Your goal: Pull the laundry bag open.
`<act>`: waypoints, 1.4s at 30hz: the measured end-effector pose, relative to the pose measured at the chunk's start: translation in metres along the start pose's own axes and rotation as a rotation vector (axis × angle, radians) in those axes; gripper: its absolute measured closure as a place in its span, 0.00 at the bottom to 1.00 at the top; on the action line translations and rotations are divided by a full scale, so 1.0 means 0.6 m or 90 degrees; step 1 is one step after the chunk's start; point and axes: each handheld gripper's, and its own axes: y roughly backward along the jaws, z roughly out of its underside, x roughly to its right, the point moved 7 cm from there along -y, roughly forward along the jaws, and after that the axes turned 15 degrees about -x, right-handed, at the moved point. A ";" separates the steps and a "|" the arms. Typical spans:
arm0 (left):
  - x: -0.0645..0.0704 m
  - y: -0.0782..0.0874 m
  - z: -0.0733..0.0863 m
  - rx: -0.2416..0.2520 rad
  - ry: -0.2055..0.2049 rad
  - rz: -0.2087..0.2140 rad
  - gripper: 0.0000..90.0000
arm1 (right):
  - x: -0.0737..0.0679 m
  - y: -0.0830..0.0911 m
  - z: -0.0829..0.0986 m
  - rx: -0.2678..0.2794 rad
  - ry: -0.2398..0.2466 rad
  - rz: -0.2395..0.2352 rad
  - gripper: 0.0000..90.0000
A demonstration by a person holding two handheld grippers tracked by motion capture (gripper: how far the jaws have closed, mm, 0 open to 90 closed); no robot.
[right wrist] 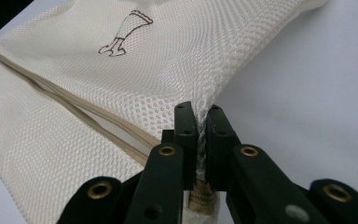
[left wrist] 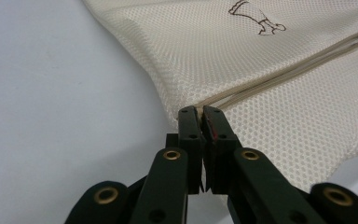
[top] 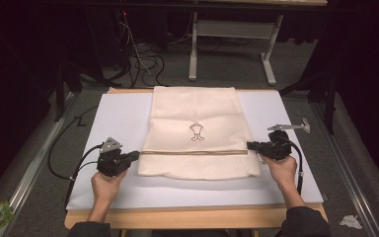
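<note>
A cream mesh bag (top: 197, 113) lies flat on a white sheet (top: 118, 118), with a small dark emblem (top: 196, 132) and a tan zipper line (top: 192, 152) running across it. At the left end of that line my left gripper (top: 137, 155) is shut on the bag's edge; in the left gripper view its tips (left wrist: 199, 112) meet right at the mesh bag (left wrist: 261, 70). My right gripper (top: 249, 145) is at the right end of the line. In the right gripper view it (right wrist: 200, 112) is shut, with a pinch of the mesh bag (right wrist: 121, 84) drawn up between the jaws.
The white sheet covers a wooden table whose front edge (top: 192, 217) is near the person. Beyond the table are tangled cables (top: 143, 59) and white table legs (top: 193, 54) on the floor. A crumpled scrap (top: 350, 222) lies on the floor at bottom right.
</note>
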 end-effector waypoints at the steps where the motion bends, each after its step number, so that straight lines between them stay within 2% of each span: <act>1: 0.001 -0.001 0.001 -0.002 -0.002 0.001 0.97 | 0.002 0.000 0.001 -0.001 -0.004 -0.001 0.96; 15: 0.001 -0.015 0.004 -0.007 0.002 -0.005 0.97 | 0.012 -0.026 0.022 -0.016 -0.014 0.014 0.95; 20: 0.001 -0.024 0.007 -0.019 0.000 -0.011 0.97 | 0.013 -0.036 0.028 -0.028 -0.012 0.021 0.95; 32: 0.002 -0.020 0.012 -0.026 0.003 -0.008 0.96 | 0.012 -0.043 0.038 -0.033 -0.009 0.033 0.91; 36: 0.000 -0.020 0.013 -0.025 0.011 -0.002 0.96 | 0.012 -0.044 0.040 -0.036 -0.007 0.042 0.85; 42: 0.005 -0.015 0.013 -0.008 -0.001 -0.006 0.90 | 0.016 -0.031 0.040 -0.017 -0.007 0.073 0.71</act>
